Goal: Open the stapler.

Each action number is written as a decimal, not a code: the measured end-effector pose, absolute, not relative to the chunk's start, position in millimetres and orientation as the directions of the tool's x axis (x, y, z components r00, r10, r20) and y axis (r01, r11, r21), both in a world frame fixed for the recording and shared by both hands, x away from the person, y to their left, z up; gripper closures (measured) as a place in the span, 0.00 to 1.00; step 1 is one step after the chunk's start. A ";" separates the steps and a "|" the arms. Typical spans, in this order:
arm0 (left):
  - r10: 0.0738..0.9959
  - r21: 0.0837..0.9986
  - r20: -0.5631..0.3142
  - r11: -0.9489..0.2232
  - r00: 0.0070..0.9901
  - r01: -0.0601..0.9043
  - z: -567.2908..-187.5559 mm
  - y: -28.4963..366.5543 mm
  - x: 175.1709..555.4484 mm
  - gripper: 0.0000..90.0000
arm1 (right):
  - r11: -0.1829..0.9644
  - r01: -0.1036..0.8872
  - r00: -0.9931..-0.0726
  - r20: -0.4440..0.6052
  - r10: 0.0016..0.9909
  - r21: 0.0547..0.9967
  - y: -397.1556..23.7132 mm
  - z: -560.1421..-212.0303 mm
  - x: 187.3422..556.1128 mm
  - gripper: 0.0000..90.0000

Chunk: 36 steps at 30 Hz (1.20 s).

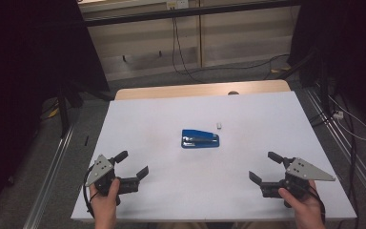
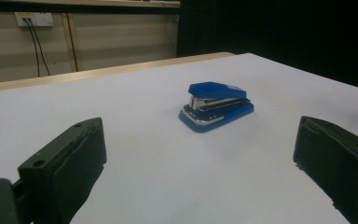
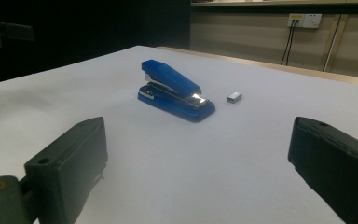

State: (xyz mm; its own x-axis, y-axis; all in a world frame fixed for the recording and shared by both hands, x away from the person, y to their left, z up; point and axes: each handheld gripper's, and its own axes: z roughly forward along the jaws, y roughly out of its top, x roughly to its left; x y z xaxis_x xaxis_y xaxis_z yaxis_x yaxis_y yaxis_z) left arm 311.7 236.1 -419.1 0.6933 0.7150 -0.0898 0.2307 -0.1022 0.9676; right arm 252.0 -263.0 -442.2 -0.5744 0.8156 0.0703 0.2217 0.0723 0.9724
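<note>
Stapler (image 1: pixel 199 139) lies mid-surface, reachable from either side (staple block (image 1: pixel 219 126) just beyond); left hand-held gripper (image 1: pixel 133 164) and right hand-held gripper (image 1: pixel 265 167) rest released, near.

Stapler (image 1: pixel 199 139): glossy blue plastic, shiny metal; table (image 1: pixel 171 191): matt white, perhaps paper.

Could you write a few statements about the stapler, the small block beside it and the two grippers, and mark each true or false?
1. The blue stapler lies on the white table, apart from both grippers. True.
2. The left gripper is shut on the stapler. False: its fingers stand open on nothing.
3. A small pale block lies on the table beside the stapler. True.
4. The block rests on top of the stapler. False: it lies on the table, apart from it.
5. The right gripper is open. True.
</note>
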 end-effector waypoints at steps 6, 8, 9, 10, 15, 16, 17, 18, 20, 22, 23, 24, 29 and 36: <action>0.712 0.968 -0.091 -0.101 0.697 0.229 -418.5 234.8 312.4 0.03 | 0.080 0.219 -0.577 0.063 0.814 0.972 -262.8 -441.9 251.9 0.05; 0.706 0.969 -0.098 -0.094 0.701 0.229 -418.4 234.1 313.6 0.03 | 0.078 0.223 -0.577 0.067 0.814 0.972 -263.3 -442.1 251.9 0.05; 0.705 0.969 -0.099 -0.090 0.702 0.228 -418.2 233.8 314.0 0.03 | 0.074 0.225 -0.577 0.071 0.814 0.972 -263.3 -442.0 251.8 0.05; 0.707 0.969 -0.103 -0.087 0.700 0.230 -417.9 233.1 314.3 0.03 | 0.075 0.224 -0.578 0.071 0.813 0.972 -263.5 -441.9 251.8 0.05; 0.705 0.966 -0.079 -0.121 0.705 0.229 -415.5 227.6 317.9 0.03 | 0.090 0.231 -0.577 0.062 0.814 0.969 -261.7 -441.1 252.6 0.05; 0.705 0.966 -0.079 -0.121 0.705 0.229 -415.5 227.6 317.9 0.03 | 0.099 0.225 -0.576 0.050 0.816 0.969 -261.4 -440.5 253.1 0.05; 0.699 0.966 -0.085 -0.118 0.710 0.231 -415.0 225.8 318.6 0.03 | 0.099 0.225 -0.576 0.050 0.816 0.969 -261.4 -440.5 253.1 0.05; 0.690 0.966 -0.089 -0.116 0.718 0.231 -414.8 221.6 321.1 0.03 | 0.103 0.219 -0.575 0.043 0.817 0.970 -260.6 -439.4 254.3 0.05; 0.690 0.965 -0.084 -0.123 0.719 0.231 -414.8 219.7 322.6 0.03 | 0.116 0.214 -0.574 0.029 0.818 0.970 -260.1 -439.0 255.0 0.05; 0.687 0.964 -0.081 -0.130 0.722 0.231 -415.6 216.3 325.9 0.03 | 0.136 0.212 -0.572 0.010 0.821 0.968 -259.6 -438.9 256.8 0.05; 0.688 0.963 -0.078 -0.134 0.722 0.232 -416.2 214.8 327.6 0.03 | 0.139 0.214 -0.566 0.007 0.824 0.967 -259.1 -439.2 259.2 0.05; 0.686 0.962 -0.085 -0.133 0.722 0.239 -416.9 212.9 329.2 0.03 | 0.145 0.212 -0.565 0.000 0.825 0.966 -259.0 -439.2 260.5 0.05; 0.672 0.959 -0.088 -0.142 0.735 0.244 -417.0 203.6 336.0 0.03 | 0.153 0.212 -0.539 -0.015 0.842 0.965 -257.4 -438.9 266.7 0.03; 0.666 0.959 -0.102 -0.133 0.739 0.252 -418.6 197.5 345.1 0.03 | 0.141 0.214 -0.510 -0.013 0.860 0.967 -256.4 -436.1 275.8 0.03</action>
